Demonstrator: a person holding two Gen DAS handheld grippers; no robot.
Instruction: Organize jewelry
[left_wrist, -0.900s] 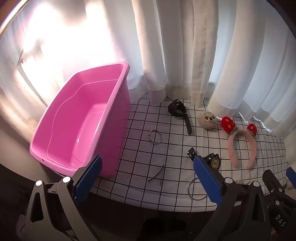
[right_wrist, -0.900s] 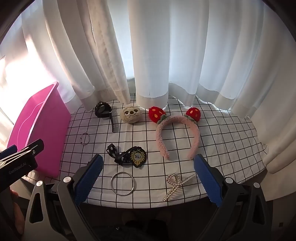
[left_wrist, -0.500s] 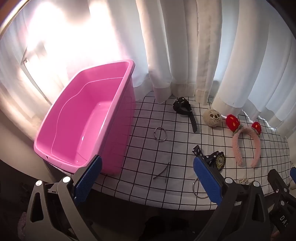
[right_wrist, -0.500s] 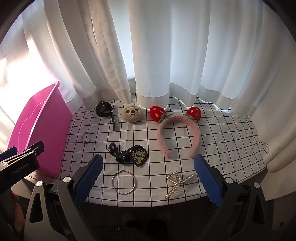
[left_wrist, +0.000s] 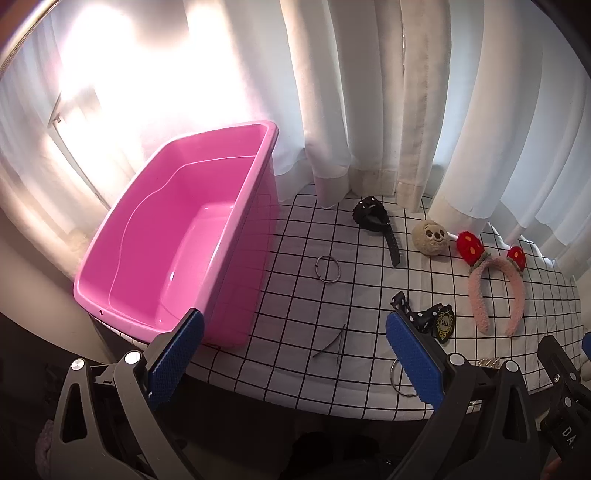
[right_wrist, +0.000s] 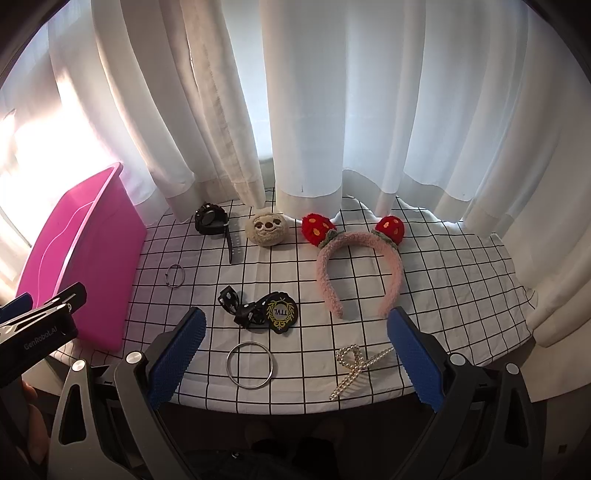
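Observation:
An empty pink bin stands at the table's left end. On the checked cloth lie a black watch, a sloth plush clip, a pink strawberry headband, a small ring, a black bow with badge, a large silver bangle, a pearl bow clip and dark hairpins. My left gripper is open and empty at the front edge beside the bin. My right gripper is open and empty, over the bangle and pearl clip.
White curtains hang close behind the table and touch its back edge. The checked cloth ends at the front edge just before both grippers. The left gripper shows at the left of the right wrist view.
Both grippers have drawn back and up a little, so the table items look smaller and farther. In the left view the scene has shifted right. Nothing was picked up.

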